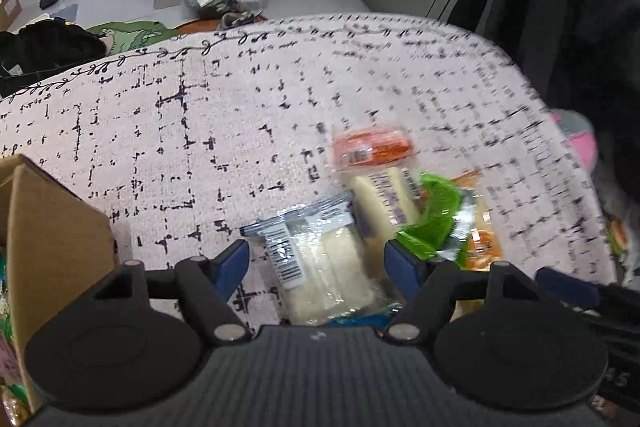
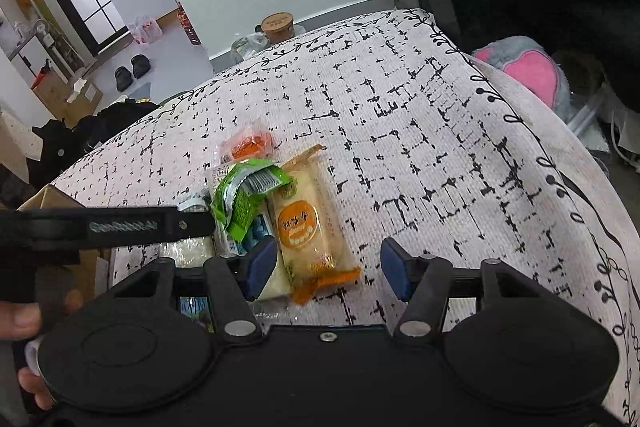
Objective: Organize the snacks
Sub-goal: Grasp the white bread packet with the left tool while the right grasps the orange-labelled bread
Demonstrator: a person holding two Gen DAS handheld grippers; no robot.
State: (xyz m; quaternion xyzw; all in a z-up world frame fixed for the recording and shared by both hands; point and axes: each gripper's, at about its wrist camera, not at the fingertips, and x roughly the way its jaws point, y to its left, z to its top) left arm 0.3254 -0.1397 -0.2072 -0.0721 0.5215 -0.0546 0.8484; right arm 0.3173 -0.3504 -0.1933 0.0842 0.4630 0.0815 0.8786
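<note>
A small heap of snack packets lies on the white, black-flecked woven cloth (image 2: 420, 115) covering the worktop: a clear wrapper of pale white bars with a barcode label (image 1: 320, 267), a clear pack with an orange header (image 1: 372, 147), a crumpled bright green foil pouch (image 2: 244, 195) on top of the pile, and a long yellow cake wrapper with a round orange label (image 2: 304, 223) along its right side. The left gripper (image 1: 316, 263) hangs low over the barcode wrapper, its blue-padded jaws spread wide on either side of it and gripping nothing. The right gripper (image 2: 328, 267) is likewise spread wide and empty, its left pad just over the yellow wrapper's near end. To the left stands a brown cardboard box (image 1: 56, 231), with some colourful packaging barely visible inside. By my reading the sorting is only partly done: the heap is still loose on the cloth, and each packet remains to be lifted and moved, presumably into that box.
</note>
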